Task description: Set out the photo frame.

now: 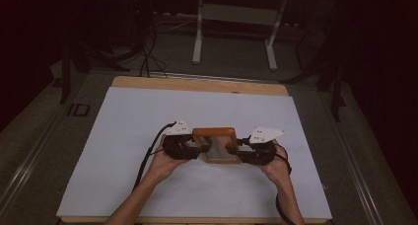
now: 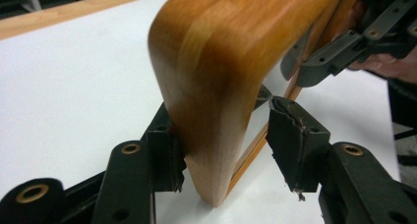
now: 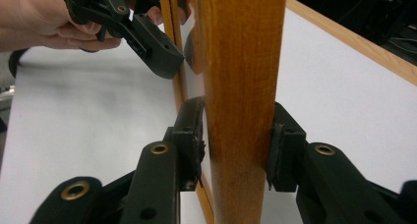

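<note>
A wooden frame (image 1: pixel 214 145) with rounded corners and a warm orange-brown grain sits upright between the two claws, over the middle of the white surface (image 1: pixel 123 136). Its pane looks glassy and reflective (in the right gripper view it mirrors a claw pad), and a thin inner edge runs along the thick outer rim.

The right claw (image 3: pixel 236 150) grips the frame's side bar: both black pads press flat against the wood (image 3: pixel 243 86), one on each face, jaws about half open around it.

The left claw (image 2: pixel 223 150) straddles the opposite side. One pad touches the rounded wood (image 2: pixel 211 86), while the other stands clear, with a gap showing between it and the frame, so the jaws are loose around it and not clamped. The frame there looks slightly blurred.

A hand holds each claw from the near edge, forearms reaching in over the sheet. The surface has a wooden border (image 1: pixel 197 83).
</note>
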`<state>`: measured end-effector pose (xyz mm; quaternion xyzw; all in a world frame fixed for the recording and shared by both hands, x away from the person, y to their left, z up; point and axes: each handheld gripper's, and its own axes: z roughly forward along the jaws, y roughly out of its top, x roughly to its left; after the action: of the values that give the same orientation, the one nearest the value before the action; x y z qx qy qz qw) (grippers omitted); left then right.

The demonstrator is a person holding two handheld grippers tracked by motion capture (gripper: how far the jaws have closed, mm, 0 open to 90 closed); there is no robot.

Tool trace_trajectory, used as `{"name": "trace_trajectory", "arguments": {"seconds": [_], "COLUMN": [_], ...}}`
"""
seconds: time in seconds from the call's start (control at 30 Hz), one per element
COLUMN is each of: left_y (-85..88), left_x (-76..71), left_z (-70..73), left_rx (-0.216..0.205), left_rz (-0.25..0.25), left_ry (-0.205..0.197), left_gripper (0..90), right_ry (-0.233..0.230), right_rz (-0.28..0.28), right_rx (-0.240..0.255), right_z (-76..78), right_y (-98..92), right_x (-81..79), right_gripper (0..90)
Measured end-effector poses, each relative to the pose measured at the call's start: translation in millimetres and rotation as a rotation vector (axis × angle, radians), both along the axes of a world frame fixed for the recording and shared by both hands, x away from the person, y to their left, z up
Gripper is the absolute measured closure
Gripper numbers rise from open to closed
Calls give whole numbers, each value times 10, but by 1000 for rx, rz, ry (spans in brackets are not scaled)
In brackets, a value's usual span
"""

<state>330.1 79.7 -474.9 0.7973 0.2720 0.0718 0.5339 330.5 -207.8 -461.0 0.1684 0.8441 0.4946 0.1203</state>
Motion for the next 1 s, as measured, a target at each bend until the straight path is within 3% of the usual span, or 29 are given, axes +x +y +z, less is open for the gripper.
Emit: {"name": "trace_trajectory", "arguments": {"seconds": [0.3, 1.0], "left_y": [72, 330], "left_x": [-84, -129], "left_z": [168, 212], "left_rx": [1, -34], "left_rz": [9, 46], "left_ry": [-15, 34], "left_gripper": [537, 560], "right_ry": [14, 114], "right_rz": [0, 2], "right_rx": [51, 138], "right_z": [63, -28], "right_y": [40, 249], "right_x": [-16, 40], "right_gripper": [612, 594]}}
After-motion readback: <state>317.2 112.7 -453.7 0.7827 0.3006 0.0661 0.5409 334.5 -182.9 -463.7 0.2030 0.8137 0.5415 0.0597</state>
